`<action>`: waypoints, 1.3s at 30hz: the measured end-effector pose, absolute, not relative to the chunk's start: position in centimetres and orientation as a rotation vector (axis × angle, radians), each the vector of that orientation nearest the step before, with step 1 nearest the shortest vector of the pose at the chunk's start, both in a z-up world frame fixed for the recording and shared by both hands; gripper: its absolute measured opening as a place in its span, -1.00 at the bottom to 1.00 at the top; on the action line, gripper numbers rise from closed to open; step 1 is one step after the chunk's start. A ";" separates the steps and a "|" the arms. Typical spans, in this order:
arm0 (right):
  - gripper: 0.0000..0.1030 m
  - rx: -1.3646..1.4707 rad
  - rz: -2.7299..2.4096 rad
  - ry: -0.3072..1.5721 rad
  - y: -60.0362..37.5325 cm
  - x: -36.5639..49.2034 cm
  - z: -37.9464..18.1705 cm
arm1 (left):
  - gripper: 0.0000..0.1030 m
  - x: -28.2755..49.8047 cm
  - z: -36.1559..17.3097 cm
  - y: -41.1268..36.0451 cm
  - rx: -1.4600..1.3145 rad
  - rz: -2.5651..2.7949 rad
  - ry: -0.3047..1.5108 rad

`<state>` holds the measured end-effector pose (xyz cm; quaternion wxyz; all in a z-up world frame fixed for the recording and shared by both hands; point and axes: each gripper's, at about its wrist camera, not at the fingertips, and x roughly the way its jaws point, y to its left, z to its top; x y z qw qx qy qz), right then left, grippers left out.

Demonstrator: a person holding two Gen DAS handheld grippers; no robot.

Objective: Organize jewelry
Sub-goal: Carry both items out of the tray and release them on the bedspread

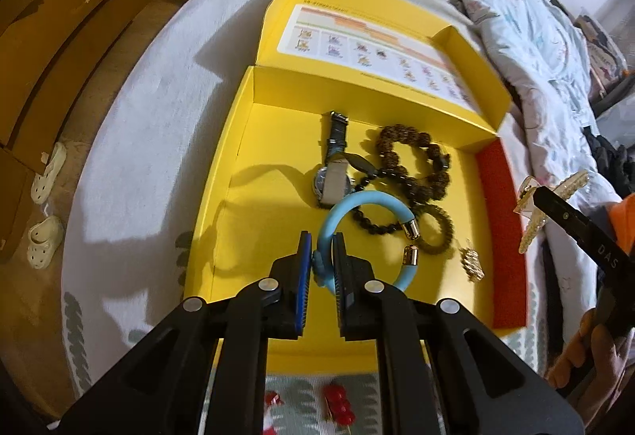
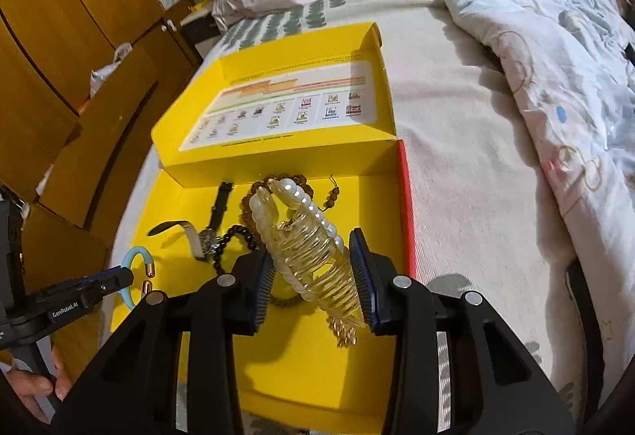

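A yellow open box (image 1: 246, 228) lies on the bed. Over its floor my left gripper (image 1: 322, 240) is shut on a light blue bracelet (image 1: 357, 203) with gold end caps, gripping its band. In the box lie a black-strap watch (image 1: 335, 173), brown and black bead strings (image 1: 412, 153) and a small gold pendant (image 1: 472, 264). My right gripper (image 2: 311, 244) is shut on a translucent gold hair claw clip (image 2: 301, 236) with a pearl row, held above the box's right half (image 2: 317, 363). In the left wrist view the clip (image 1: 532, 197) hangs past the box's red right wall.
The box lid (image 2: 278, 105) stands open at the far side, with a printed sheet inside. Small red pieces (image 1: 337, 403) lie on the sheet in front of the box. A crumpled quilt (image 2: 535, 38) fills the right of the bed. Wooden wardrobes (image 1: 59, 38) and slippers are on the left.
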<state>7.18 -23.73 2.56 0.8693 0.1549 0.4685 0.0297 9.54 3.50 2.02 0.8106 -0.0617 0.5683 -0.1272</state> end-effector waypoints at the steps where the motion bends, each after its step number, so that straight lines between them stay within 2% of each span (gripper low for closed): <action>1: -0.27 0.331 0.067 0.974 -23.8 6.6 3.0 | -0.79 9.0 2.5 3.5 -0.131 -0.280 1.207; 8: -0.27 0.332 0.074 0.909 -24.4 1.5 7.5 | -0.79 4.5 5.6 5.0 -0.128 -0.328 1.159; 12: -0.27 0.330 0.033 0.894 -26.1 -2.3 8.3 | -0.79 1.7 5.5 7.2 -0.120 -0.308 1.178; 26: -0.27 0.389 -0.179 1.029 -33.6 -10.6 1.4 | -0.79 -3.7 0.2 11.9 -0.027 -0.100 1.231; 39: -0.27 0.377 -0.222 1.155 -33.6 -9.7 -3.6 | -0.79 -3.0 -4.8 14.0 0.006 0.017 1.318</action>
